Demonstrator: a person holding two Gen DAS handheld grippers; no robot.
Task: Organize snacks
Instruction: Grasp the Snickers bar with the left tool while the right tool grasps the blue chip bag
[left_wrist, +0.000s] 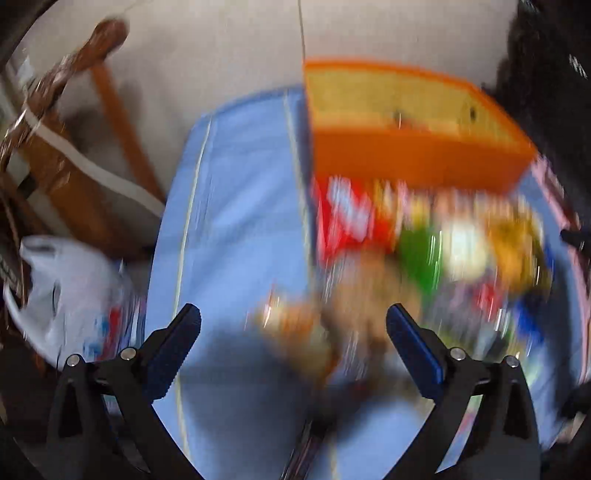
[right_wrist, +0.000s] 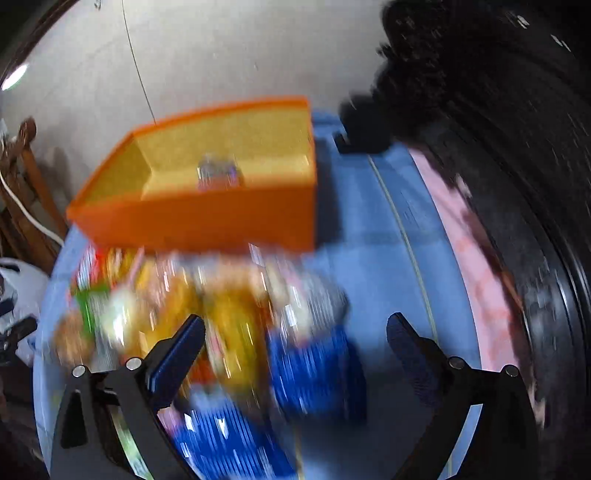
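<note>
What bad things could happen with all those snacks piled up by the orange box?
1. Both views are blurred, so a quick grab might miss. The left gripper and right gripper are both open and hold nothing.
2. The snack packets overlap in a heap, so the pads may pinch two at once or knock some off the blue surface.
3. The orange box sits right behind the heap and could get bumped.

**Cloth, plastic, wood and shiny wrappers**

The blue sheet (left_wrist: 236, 192) looks like smooth, matt cloth. The orange box (right_wrist: 207, 218) appears matt outside, with a yellow, finely textured lining. The snack packets (right_wrist: 229, 325) look like glossy wrappers that catch the light, though blur hides detail. The chair (left_wrist: 110, 107) is brown polished wood. The white bag (left_wrist: 62, 288) looks like thin, crinkled plastic.
</note>
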